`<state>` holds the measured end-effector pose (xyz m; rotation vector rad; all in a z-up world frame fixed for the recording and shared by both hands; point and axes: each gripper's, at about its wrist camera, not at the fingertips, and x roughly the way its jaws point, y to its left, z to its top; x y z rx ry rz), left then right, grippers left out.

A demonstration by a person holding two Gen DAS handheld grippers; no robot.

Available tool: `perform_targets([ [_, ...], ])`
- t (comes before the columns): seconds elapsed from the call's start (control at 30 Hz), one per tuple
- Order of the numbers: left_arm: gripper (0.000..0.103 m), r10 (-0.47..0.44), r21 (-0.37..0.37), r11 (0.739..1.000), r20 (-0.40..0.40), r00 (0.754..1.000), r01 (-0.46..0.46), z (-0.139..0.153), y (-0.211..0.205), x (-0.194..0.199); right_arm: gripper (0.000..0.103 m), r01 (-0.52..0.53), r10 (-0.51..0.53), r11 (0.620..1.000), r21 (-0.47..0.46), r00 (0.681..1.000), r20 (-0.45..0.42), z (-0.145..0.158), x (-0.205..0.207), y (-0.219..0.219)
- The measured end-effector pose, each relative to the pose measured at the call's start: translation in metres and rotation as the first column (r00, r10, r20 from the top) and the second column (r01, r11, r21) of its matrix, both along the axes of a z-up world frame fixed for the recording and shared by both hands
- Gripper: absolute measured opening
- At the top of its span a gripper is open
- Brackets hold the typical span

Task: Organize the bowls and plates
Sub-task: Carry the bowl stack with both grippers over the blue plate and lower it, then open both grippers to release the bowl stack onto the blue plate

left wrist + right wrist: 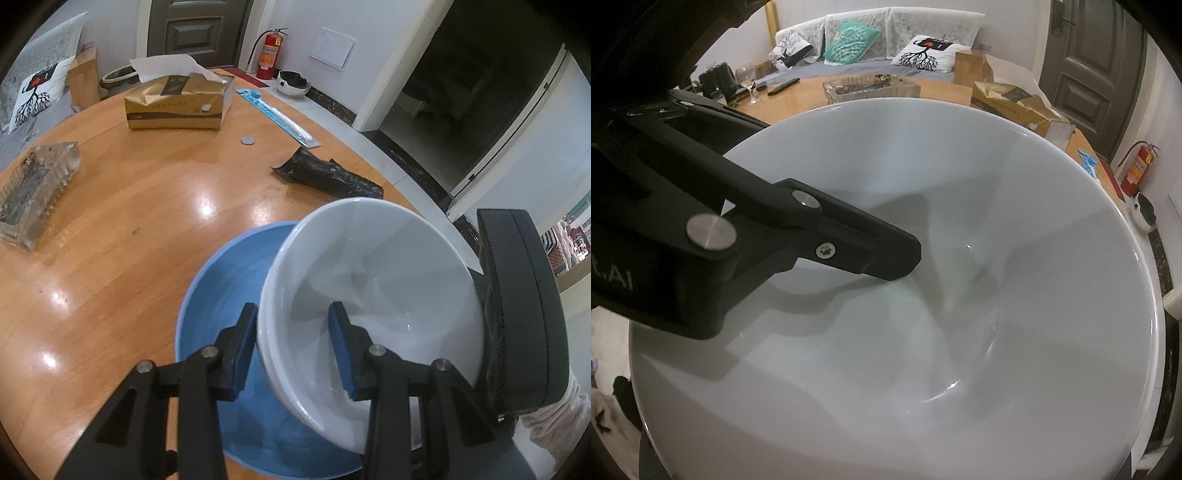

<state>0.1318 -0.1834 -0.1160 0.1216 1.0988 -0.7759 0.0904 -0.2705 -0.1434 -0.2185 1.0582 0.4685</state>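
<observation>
A white bowl (373, 280) hangs tilted over a blue plate (221, 295) that lies on the round wooden table (129, 221). My left gripper (293, 350) straddles the bowl's near rim, one blue-padded finger (243, 350) outside and one inside, and looks shut on it. In the right wrist view the white bowl (960, 295) fills the frame, and the left gripper's black finger (871, 251) reaches into it. The right gripper's own fingers are hidden behind the bowl; its black body (517, 306) sits against the bowl's far right side.
On the table are a gold tissue box (177, 103), a glass ashtray (33, 192), a black plastic bag (328, 173), a coin (246, 140) and a packaged toothbrush (277, 114). A wine glass (748, 83) and a dark kettle (718, 83) stand at the far edge.
</observation>
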Motion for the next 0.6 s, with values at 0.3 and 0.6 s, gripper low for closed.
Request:
perform_targets([
  [0.3,0.035,0.008,0.003,1.0,0.002,1.0,-0.008,0.0,0.0,-0.001,0.102,0.005,-0.005,1.0,0.008,1.0,0.005,-0.001,0.0,-0.001],
  [0.6,0.041,0.046,0.006,0.999,0.019,0.999,-0.046,0.008,0.011,-0.002,0.102,0.026,-0.026,0.999,-0.022,0.999,0.025,-0.002,-0.015,-0.009],
])
